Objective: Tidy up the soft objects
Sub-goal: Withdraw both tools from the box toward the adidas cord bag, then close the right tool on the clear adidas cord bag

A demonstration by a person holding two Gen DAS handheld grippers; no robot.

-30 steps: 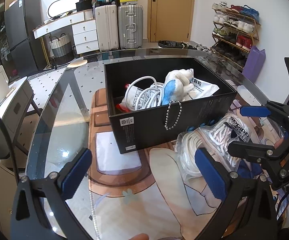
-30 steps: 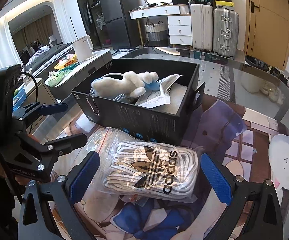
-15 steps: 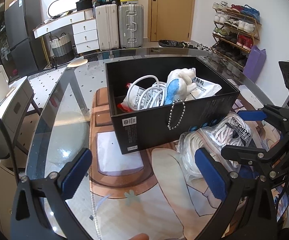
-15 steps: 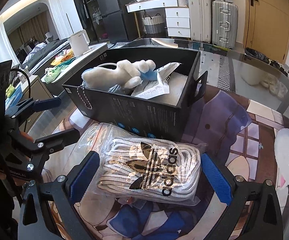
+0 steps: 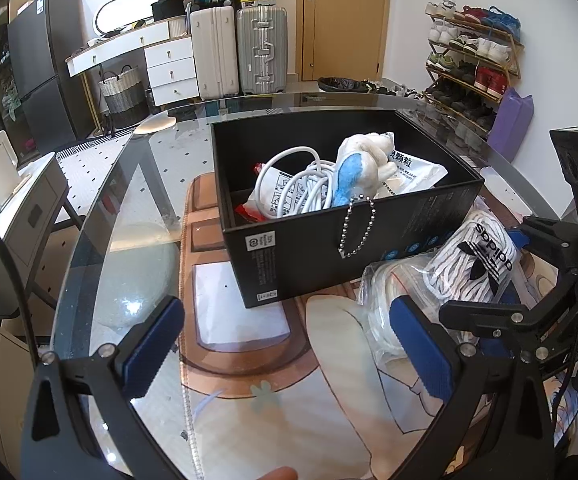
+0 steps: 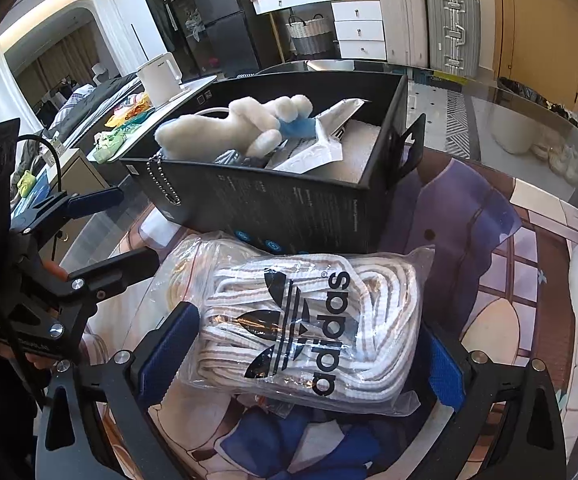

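Glass tabletop [image 5: 129, 208], laid over a printed cartoon mat, carries everything in play, with suitcases, a dresser and a shoe rack in the room beyond.

A clear plastic bag of white laces [image 6: 309, 320], printed with a black adidas logo, lies on the mat just in front of the black box [image 6: 289, 208], nearly touching its near wall. The right gripper [image 6: 305, 356] straddles this bag, its 2 blue-padded fingers spread wide and set at either end of the bundle. The left pad looks to be at the plastic, the right one just beside it, so I judge this a grasp about to close, not a clamp. Coming at the ends suits a soft bundle, which would compress inward instead of sliding out.

Inside the box sit a white and blue plush toy [image 5: 365, 164], a coil of white cable [image 5: 301, 188] and a printed white pouch [image 5: 413, 168]. A bead chain [image 5: 355, 226] from the toy hangs over the near wall. Judging by these, the box is the collection point and the bag belongs there next.

The left gripper [image 5: 285, 344] hovers to the side over bare mat, fingers apart and holding nothing, probably keeping clear of the lift path.
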